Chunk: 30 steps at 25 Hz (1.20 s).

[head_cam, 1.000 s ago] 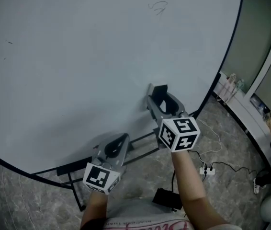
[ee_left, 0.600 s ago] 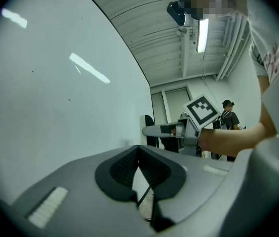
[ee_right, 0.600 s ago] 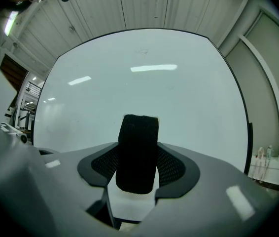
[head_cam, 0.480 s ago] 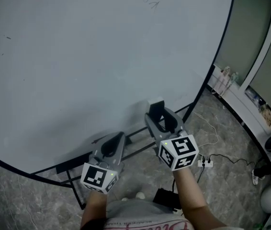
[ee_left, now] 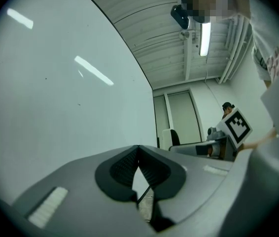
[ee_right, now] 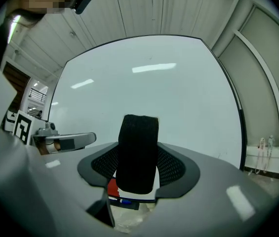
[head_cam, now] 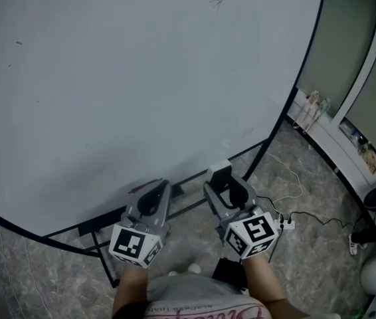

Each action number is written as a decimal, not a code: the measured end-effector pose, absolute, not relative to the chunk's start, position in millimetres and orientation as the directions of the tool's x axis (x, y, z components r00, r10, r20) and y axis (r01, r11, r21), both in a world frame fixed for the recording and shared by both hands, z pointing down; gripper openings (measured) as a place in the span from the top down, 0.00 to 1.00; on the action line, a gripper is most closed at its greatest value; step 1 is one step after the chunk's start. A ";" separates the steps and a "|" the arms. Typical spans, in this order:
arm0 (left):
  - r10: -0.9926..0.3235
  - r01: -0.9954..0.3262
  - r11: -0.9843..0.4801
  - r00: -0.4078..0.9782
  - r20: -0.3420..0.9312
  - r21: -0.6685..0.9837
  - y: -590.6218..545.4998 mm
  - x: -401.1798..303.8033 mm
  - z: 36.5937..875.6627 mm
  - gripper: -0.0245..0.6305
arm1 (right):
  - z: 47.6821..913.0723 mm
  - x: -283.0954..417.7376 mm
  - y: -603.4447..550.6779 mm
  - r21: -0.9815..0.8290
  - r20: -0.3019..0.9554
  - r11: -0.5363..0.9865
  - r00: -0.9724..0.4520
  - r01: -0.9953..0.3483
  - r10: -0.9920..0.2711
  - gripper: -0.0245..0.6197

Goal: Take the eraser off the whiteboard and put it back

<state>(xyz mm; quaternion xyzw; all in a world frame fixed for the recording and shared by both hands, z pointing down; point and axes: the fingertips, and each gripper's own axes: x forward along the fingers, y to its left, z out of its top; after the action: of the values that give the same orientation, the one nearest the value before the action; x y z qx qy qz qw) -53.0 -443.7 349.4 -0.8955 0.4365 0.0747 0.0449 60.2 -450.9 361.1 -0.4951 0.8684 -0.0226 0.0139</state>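
Observation:
The eraser (ee_right: 138,152), a black felt block with a pale back, stands upright between my right gripper's (ee_right: 139,169) jaws, which are shut on it. In the head view the eraser (head_cam: 220,171) and right gripper (head_cam: 225,185) are low, by the bottom edge of the big whiteboard (head_cam: 128,78). Seen from the right gripper, the whiteboard (ee_right: 154,83) fills the view ahead, a little apart from the eraser. My left gripper (head_cam: 153,201) hangs to the left near the board's lower rim. Its jaws (ee_left: 138,154) are shut with nothing between them.
A dark tray bar (head_cam: 101,224) runs under the board's rim on a black stand. Something red and blue (ee_right: 115,190) lies just below the eraser. A power strip (head_cam: 286,225) with cables lies on the stone floor at the right. A sill (head_cam: 334,138) runs along the right wall.
My right gripper has come down and back from the board face with the eraser in it, ending near the bottom rim. The left gripper has hardly moved.

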 end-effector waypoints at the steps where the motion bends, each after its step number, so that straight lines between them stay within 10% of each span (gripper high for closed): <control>1: -0.775 -0.788 -0.616 0.608 -0.174 -0.011 -444.1 -53.5 349.4 0.96 | 362.5 57.4 -448.7 -0.039 -0.005 0.519 -0.519 -0.854 -0.855 0.61; 30: -0.807 -0.817 -0.577 0.566 -0.167 0.020 -449.9 -77.9 350.5 0.96 | 309.8 -11.2 -529.6 0.216 0.005 0.513 -0.524 -0.831 -0.852 0.60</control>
<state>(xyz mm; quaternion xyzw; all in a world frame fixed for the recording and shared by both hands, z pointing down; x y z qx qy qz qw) -77.9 -449.9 350.5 -0.8843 0.4592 0.0791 0.0297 -11.2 -529.6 309.8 -0.4846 0.8679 0.0938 -0.0553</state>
